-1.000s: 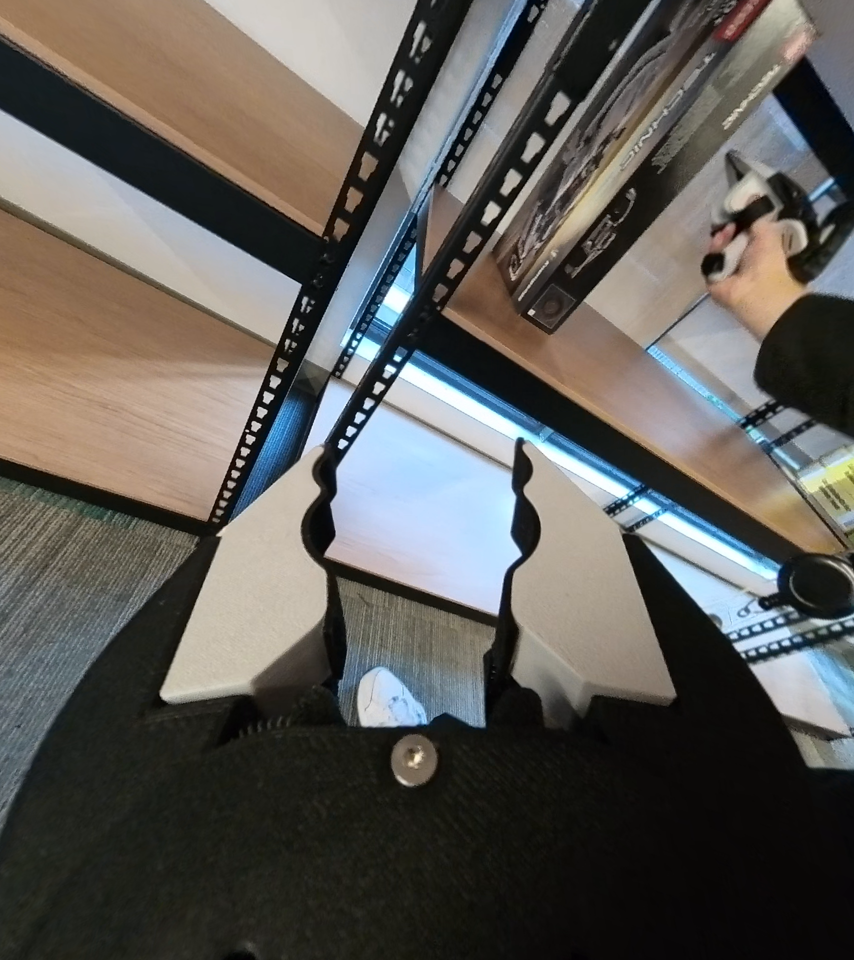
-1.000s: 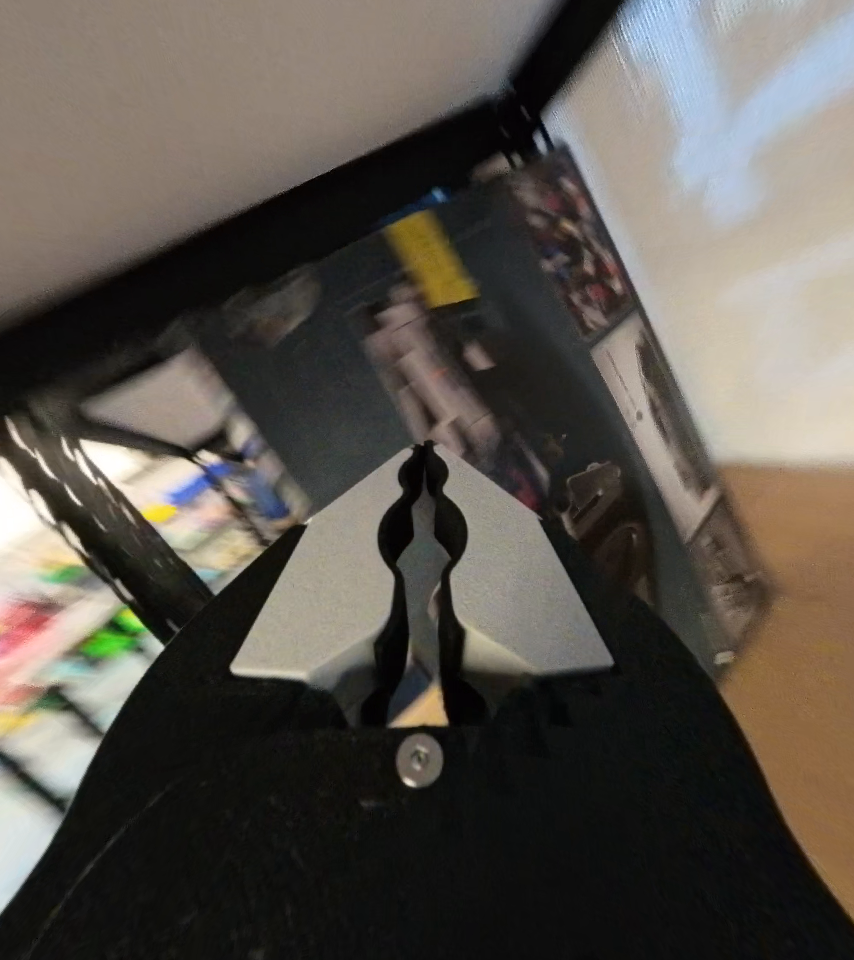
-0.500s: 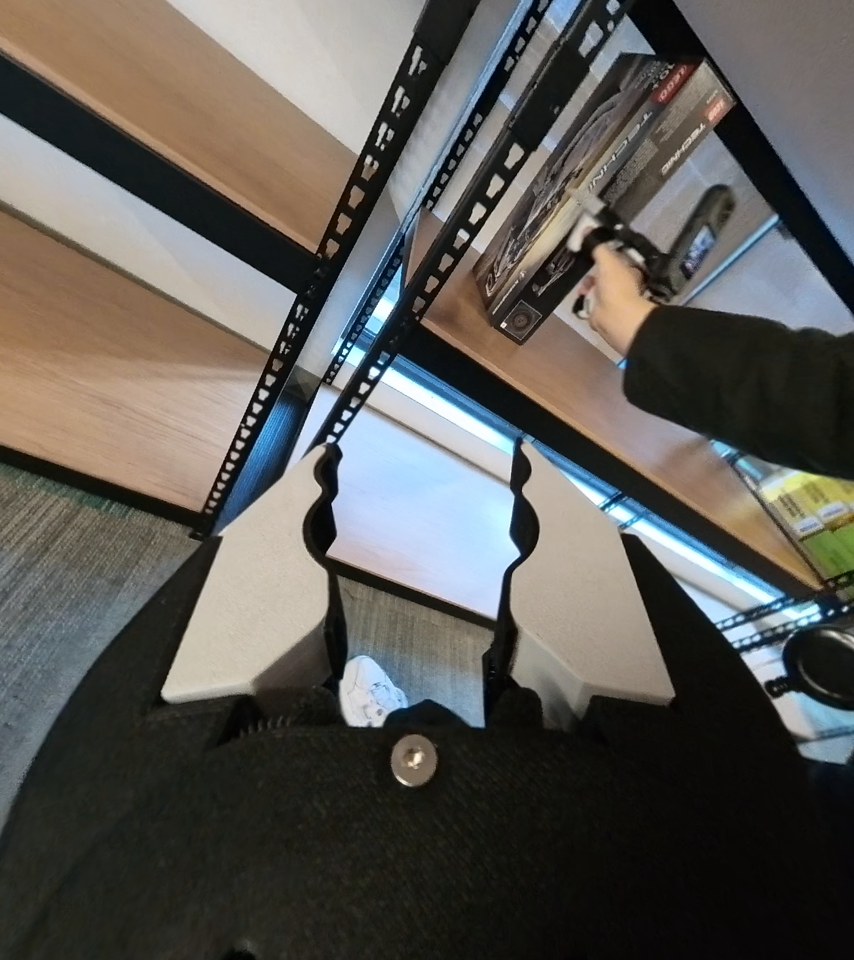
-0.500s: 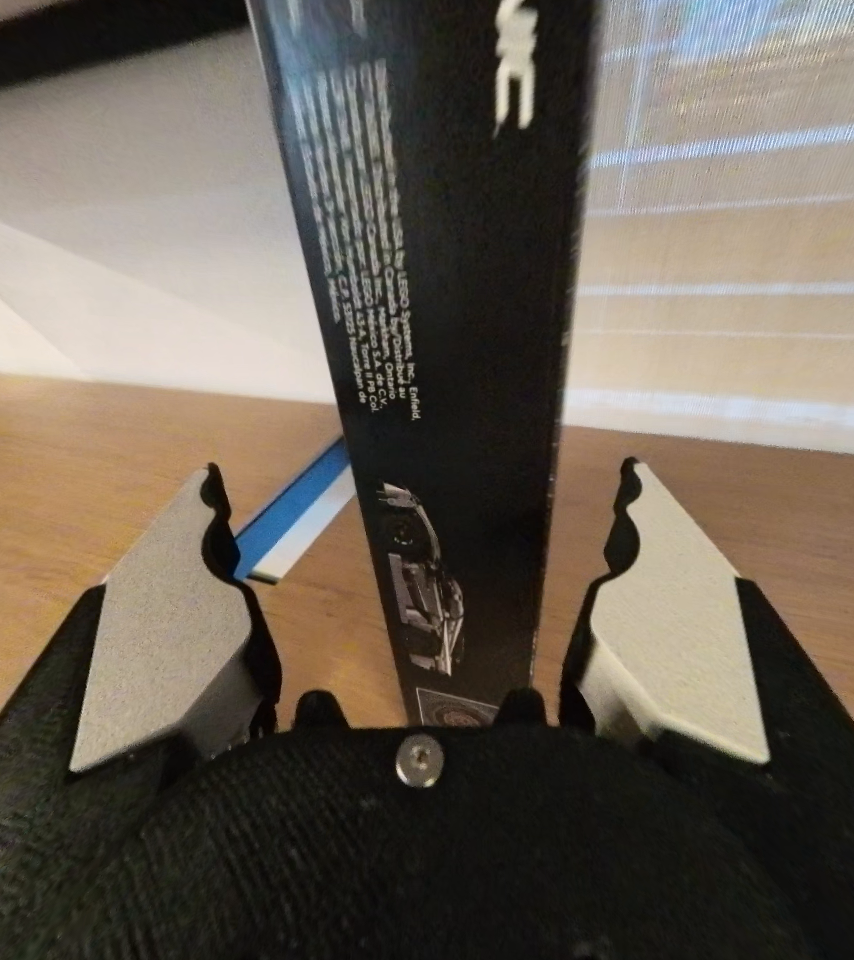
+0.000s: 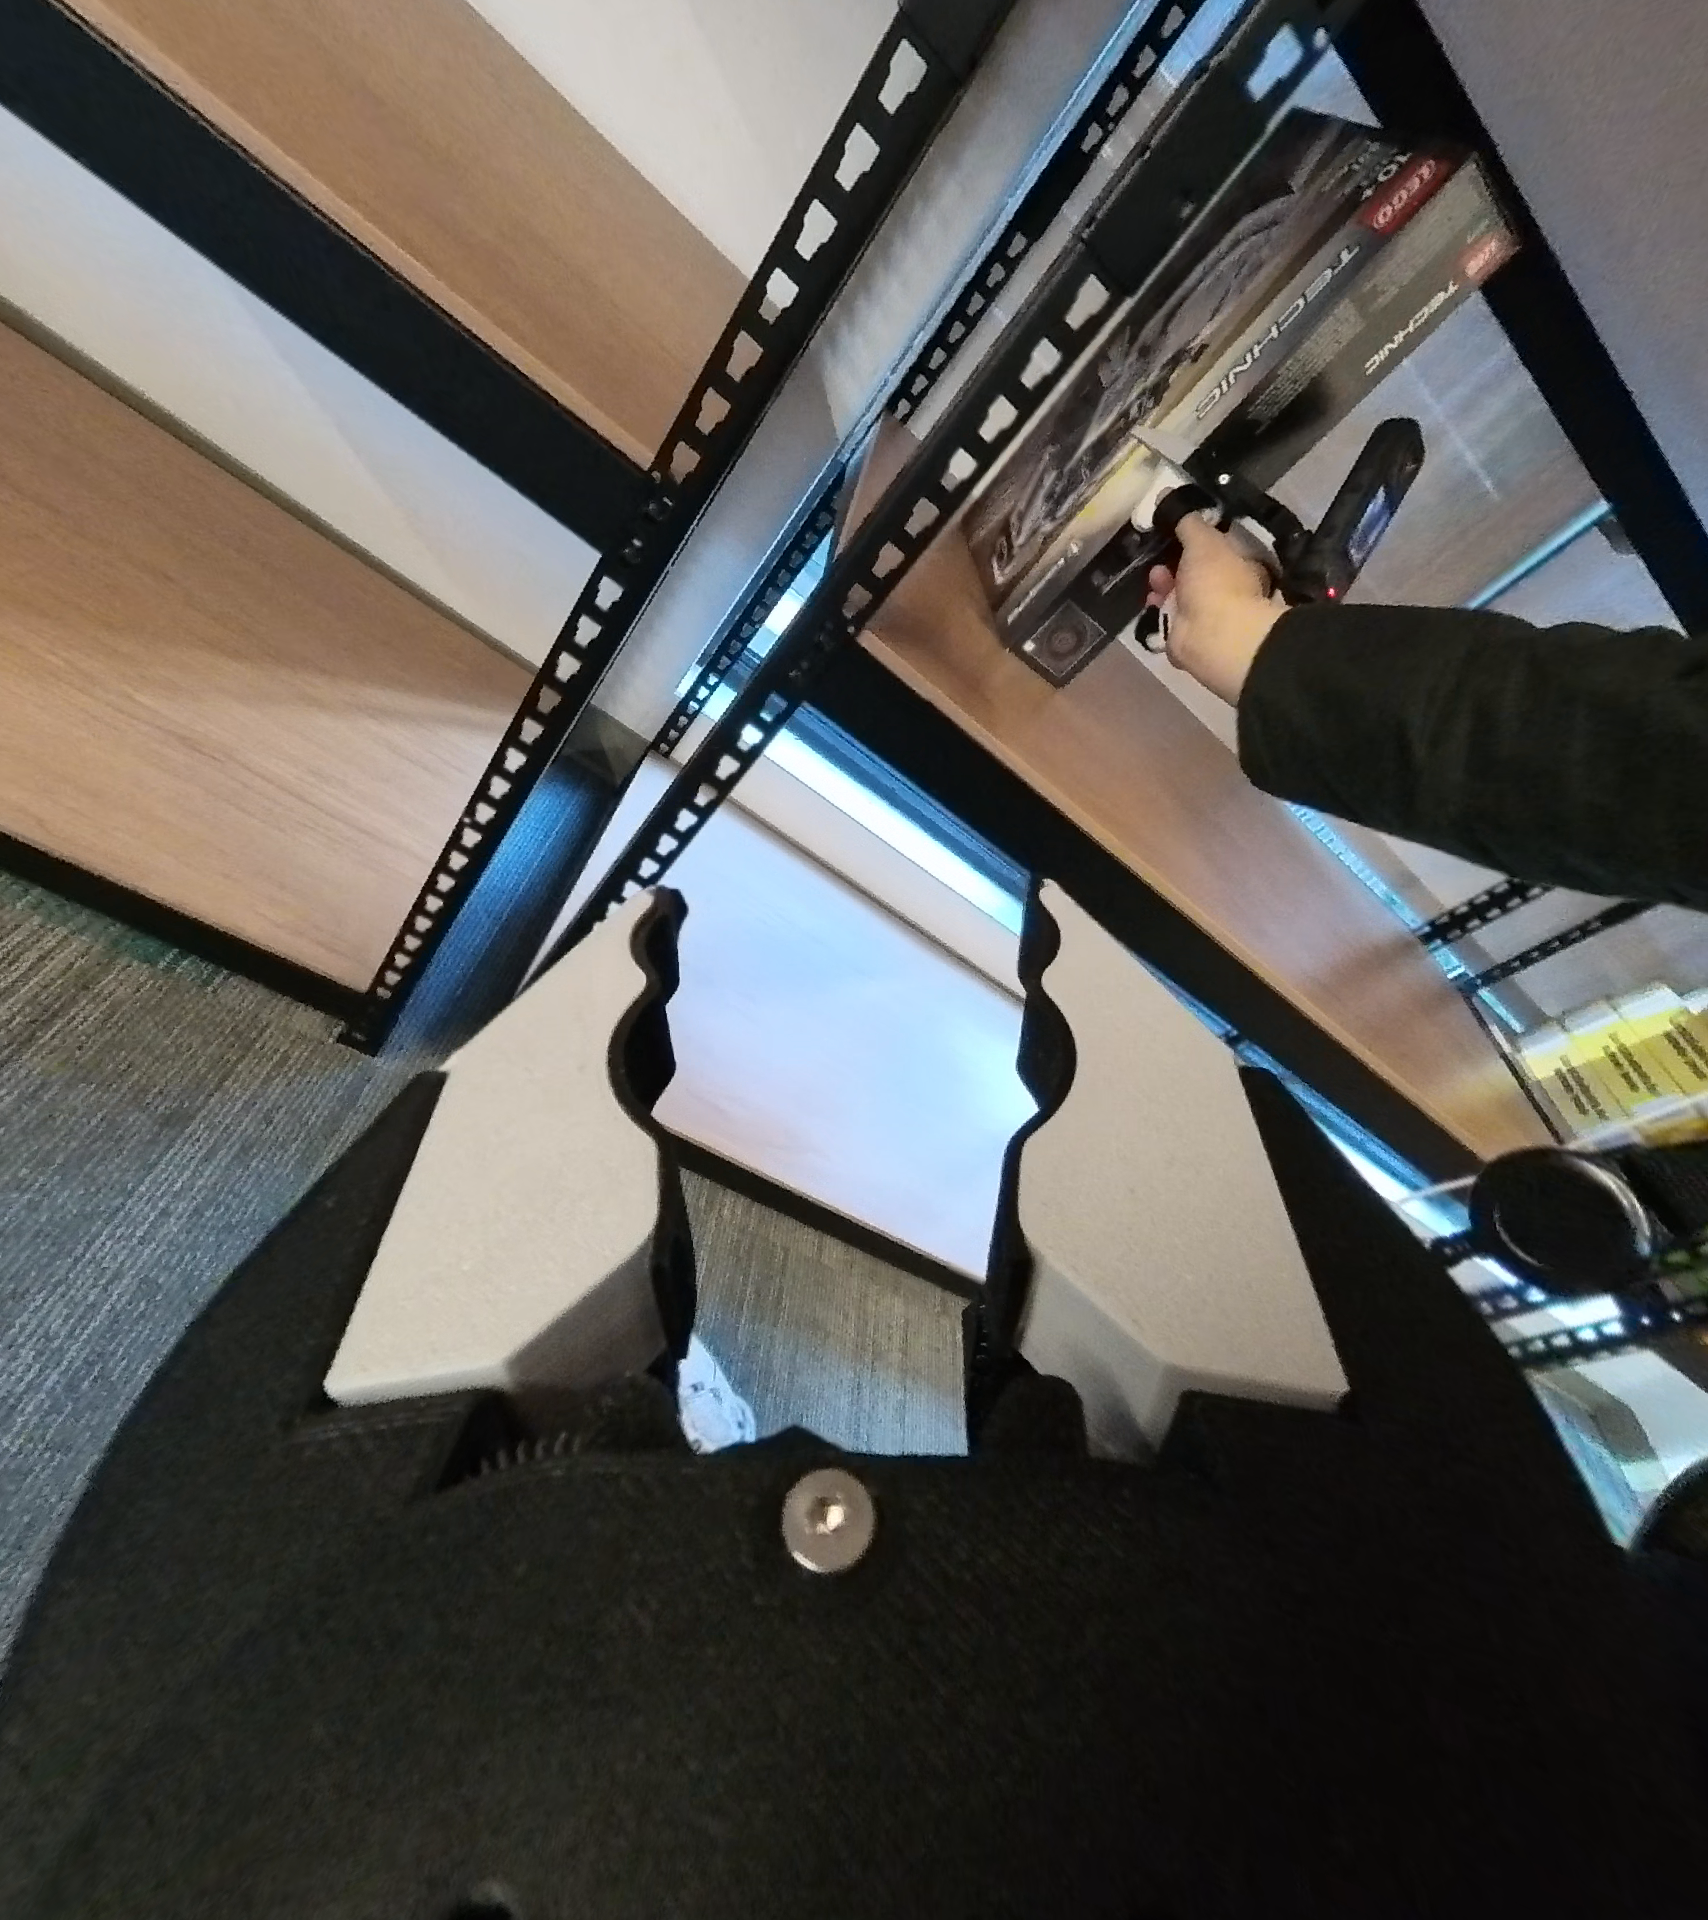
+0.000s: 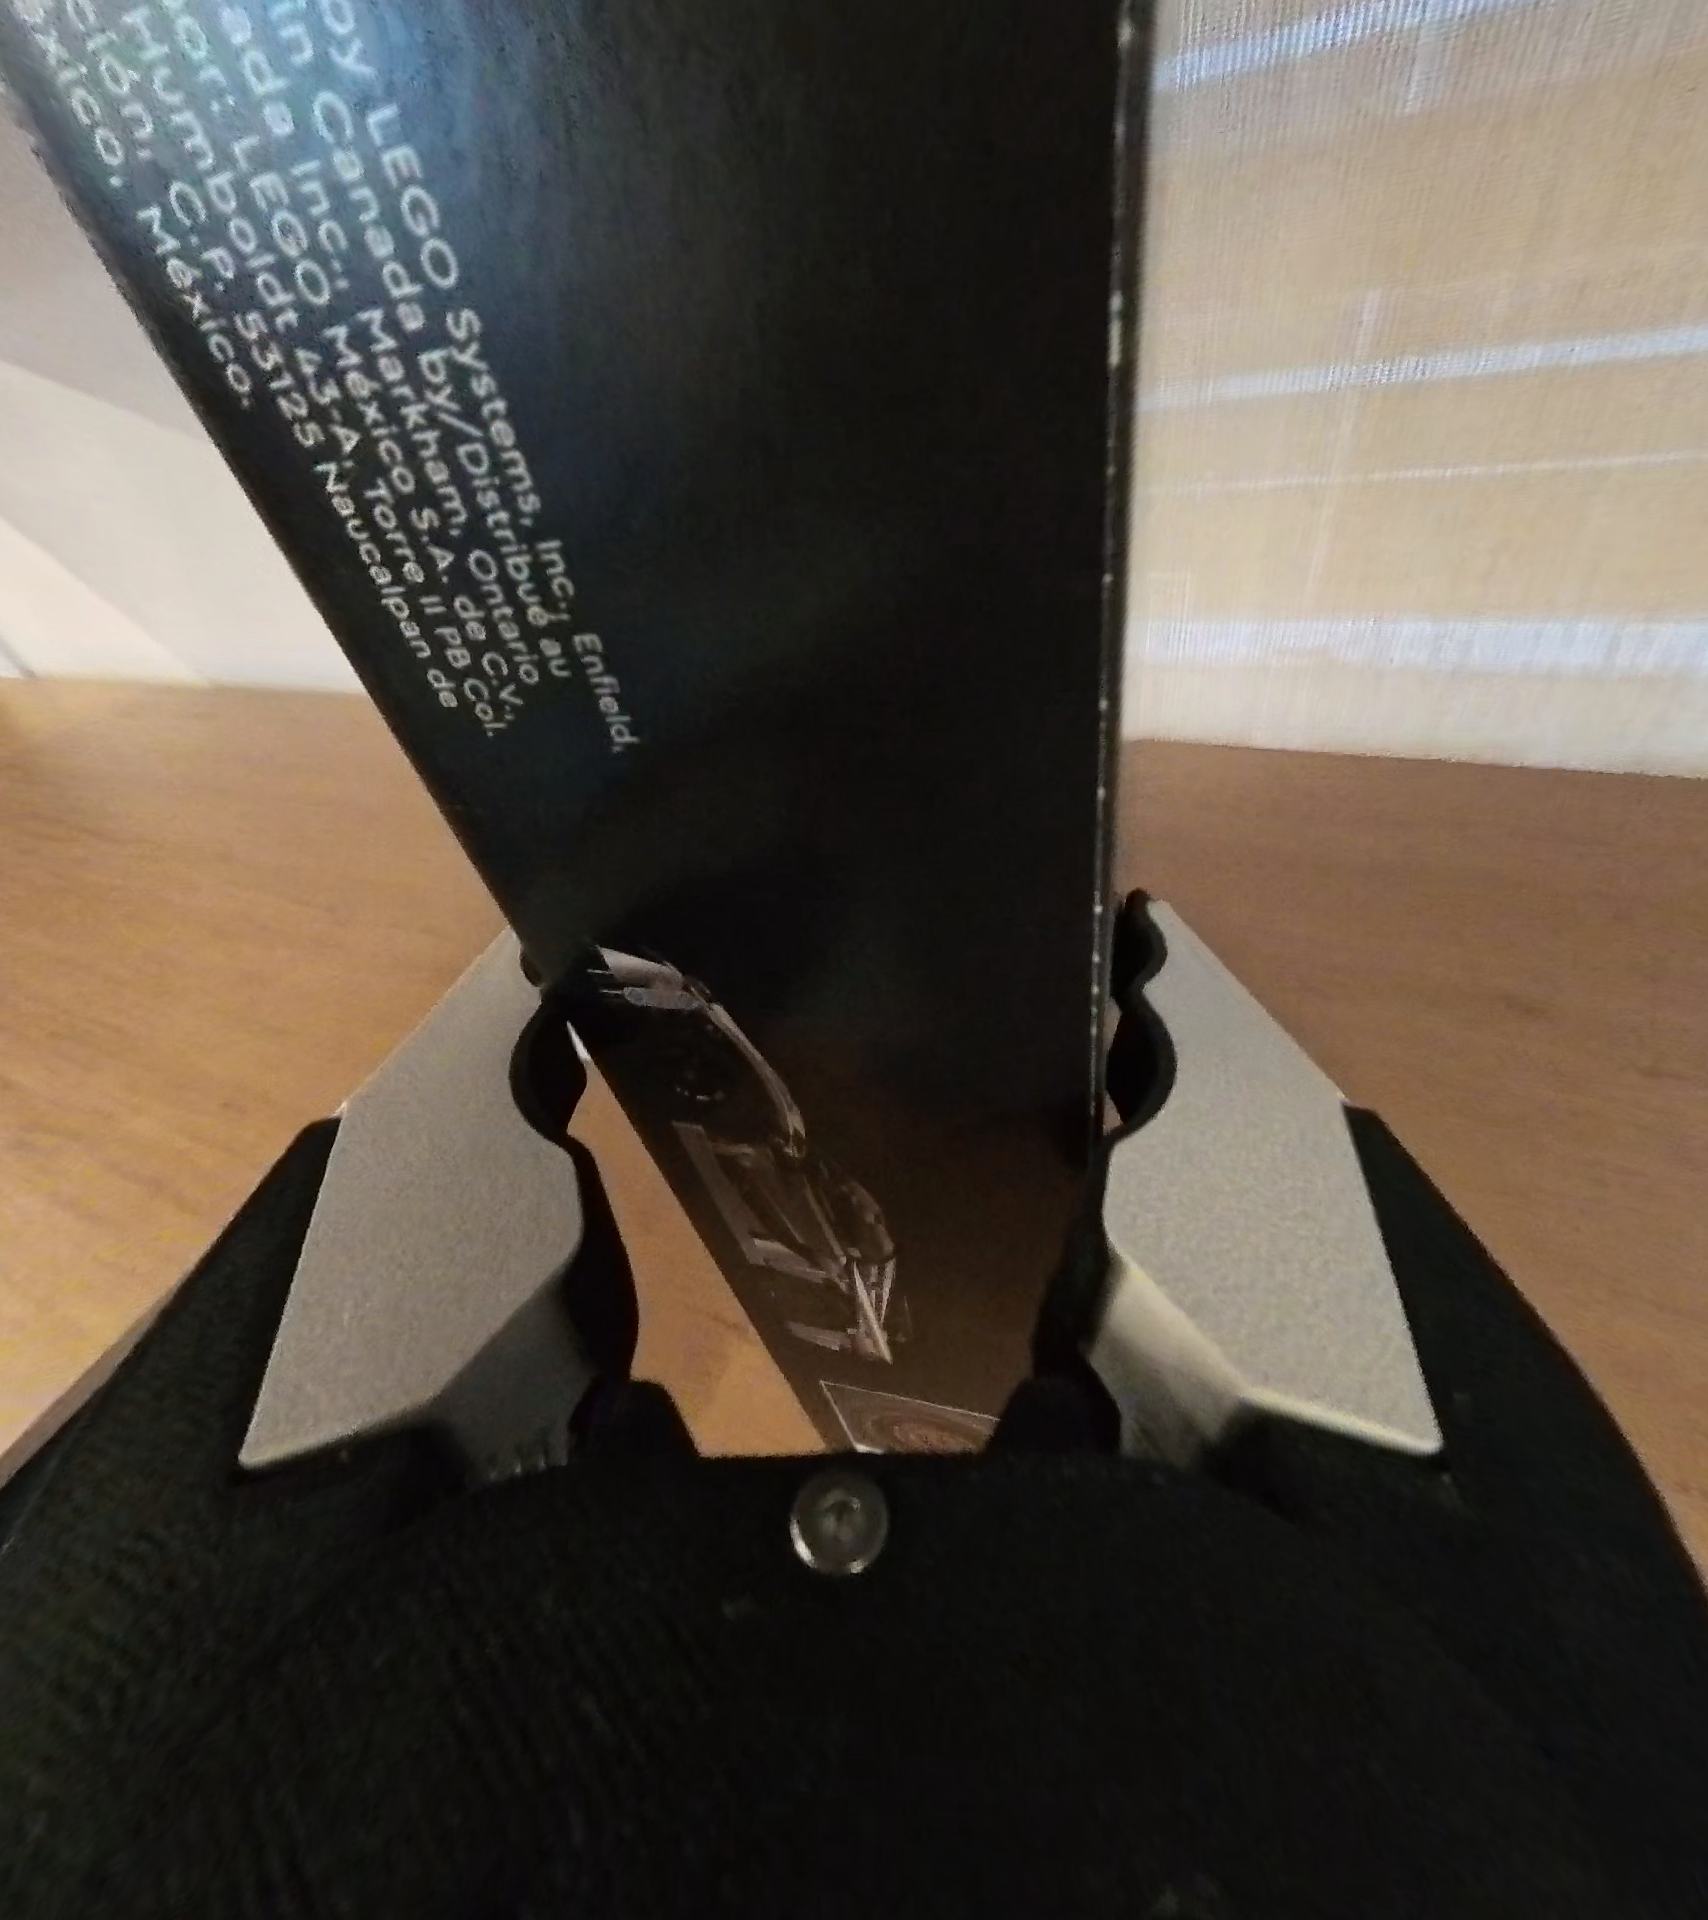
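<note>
A tall black toy box (image 6: 777, 520) with a car picture stands upright on a wooden shelf (image 6: 154, 883). My right gripper (image 6: 834, 930) is shut on the box's narrow side near its bottom, with a finger against each edge. In the left wrist view the same box (image 5: 1193, 395) stands on the shelf (image 5: 1089, 748), with a hand holding the right gripper (image 5: 1156, 478) against it. My left gripper (image 5: 850, 904) is open and empty, low down, pointing towards the foot of the rack and touching nothing.
Black perforated rack uprights (image 5: 642, 540) run diagonally beside wooden shelves. Grey carpet (image 5: 50, 1195) covers the floor, and a white shoe (image 5: 715, 1403) shows between my left fingers. Yellow and green boxes (image 5: 1660, 1060) fill a lower shelf at right. A pale screen (image 6: 1452, 416) stands behind the box. The grippers' ends are close to 65 centimetres from one another.
My right gripper went from shut and empty, opened wide around the box, moved forward and closed on its narrow side. The left gripper stayed open and shifted only slightly.
</note>
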Action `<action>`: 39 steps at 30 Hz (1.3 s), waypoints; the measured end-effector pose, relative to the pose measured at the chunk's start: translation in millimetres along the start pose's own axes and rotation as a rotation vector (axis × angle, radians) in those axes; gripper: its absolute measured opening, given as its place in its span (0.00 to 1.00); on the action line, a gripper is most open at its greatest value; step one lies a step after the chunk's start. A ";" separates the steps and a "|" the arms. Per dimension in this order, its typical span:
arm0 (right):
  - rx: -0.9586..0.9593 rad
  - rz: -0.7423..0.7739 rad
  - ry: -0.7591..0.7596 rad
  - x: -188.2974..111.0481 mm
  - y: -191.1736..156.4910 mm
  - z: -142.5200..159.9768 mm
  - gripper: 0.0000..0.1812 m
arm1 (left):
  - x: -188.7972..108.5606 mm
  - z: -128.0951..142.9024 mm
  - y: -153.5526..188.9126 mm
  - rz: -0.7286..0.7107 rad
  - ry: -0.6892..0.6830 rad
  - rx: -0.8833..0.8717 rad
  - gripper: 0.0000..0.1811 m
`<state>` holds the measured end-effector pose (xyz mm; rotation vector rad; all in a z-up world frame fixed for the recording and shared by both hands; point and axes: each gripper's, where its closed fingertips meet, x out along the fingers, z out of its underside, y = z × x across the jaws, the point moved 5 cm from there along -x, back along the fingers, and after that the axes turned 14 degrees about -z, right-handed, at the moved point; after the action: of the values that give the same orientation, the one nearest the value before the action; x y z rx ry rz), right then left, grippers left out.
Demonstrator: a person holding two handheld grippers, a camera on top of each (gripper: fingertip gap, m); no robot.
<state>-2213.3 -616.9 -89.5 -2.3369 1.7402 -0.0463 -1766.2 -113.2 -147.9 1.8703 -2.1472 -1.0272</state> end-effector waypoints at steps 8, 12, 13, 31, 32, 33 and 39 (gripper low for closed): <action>0.012 0.047 -0.011 65.0 2.1 -7.7 0.57 | 38.3 -6.8 16.0 -0.030 0.013 0.001 0.35; 0.017 0.099 -0.007 102.7 -2.7 -11.0 0.58 | 54.5 3.0 22.1 -0.041 0.002 -0.009 0.36; 0.019 0.113 -0.005 111.4 -3.5 -11.8 0.57 | 58.0 6.3 23.0 -0.045 0.000 -0.009 0.36; 0.023 0.096 0.028 143.0 5.6 -9.7 0.58 | 76.3 24.1 23.0 -0.075 0.013 -0.028 0.36; 0.013 0.082 0.049 131.6 5.2 -10.8 0.58 | 74.1 23.8 22.3 -0.069 0.019 -0.023 0.36; -0.009 0.066 0.060 118.9 3.9 -11.9 0.58 | 71.6 23.8 21.4 -0.062 0.022 -0.015 0.36; -0.182 -0.108 0.009 7.6 -22.3 -23.3 0.50 | 42.3 11.5 22.3 -0.001 0.067 0.027 0.36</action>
<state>-2193.8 -621.8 -63.2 -2.5613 1.6857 0.0866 -1800.4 -146.9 -158.7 1.8898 -2.1331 -0.9271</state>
